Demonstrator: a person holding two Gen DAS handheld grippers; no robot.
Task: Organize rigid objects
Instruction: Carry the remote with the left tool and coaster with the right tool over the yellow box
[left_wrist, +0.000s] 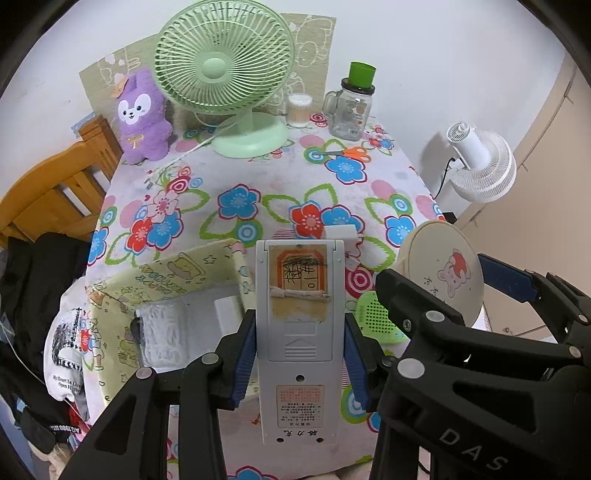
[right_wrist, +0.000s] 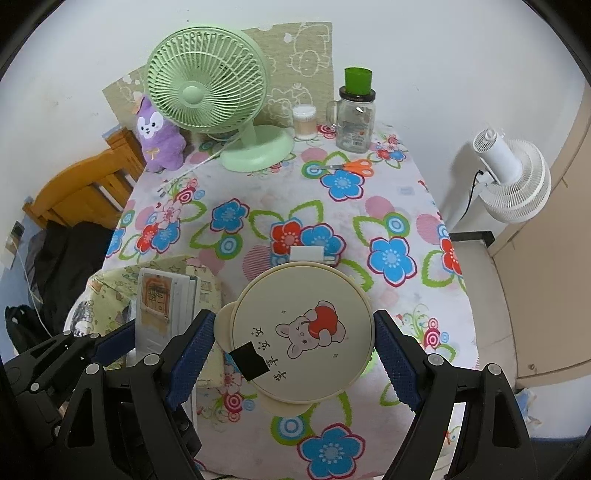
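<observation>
My left gripper is shut on a grey remote control, held back side up above the table's near edge, just right of a pale yellow patterned storage box. My right gripper is shut on a round cream mirror with a cartoon rabbit print, held above the floral tablecloth. The mirror and the right gripper also show at the right in the left wrist view. The remote and the box show at the left in the right wrist view.
A green desk fan, a purple plush, a cotton-swab jar, a glass jar with a green cup and orange scissors stand at the back. A white block lies mid-table. A green perforated object lies under the mirror. A white fan stands right.
</observation>
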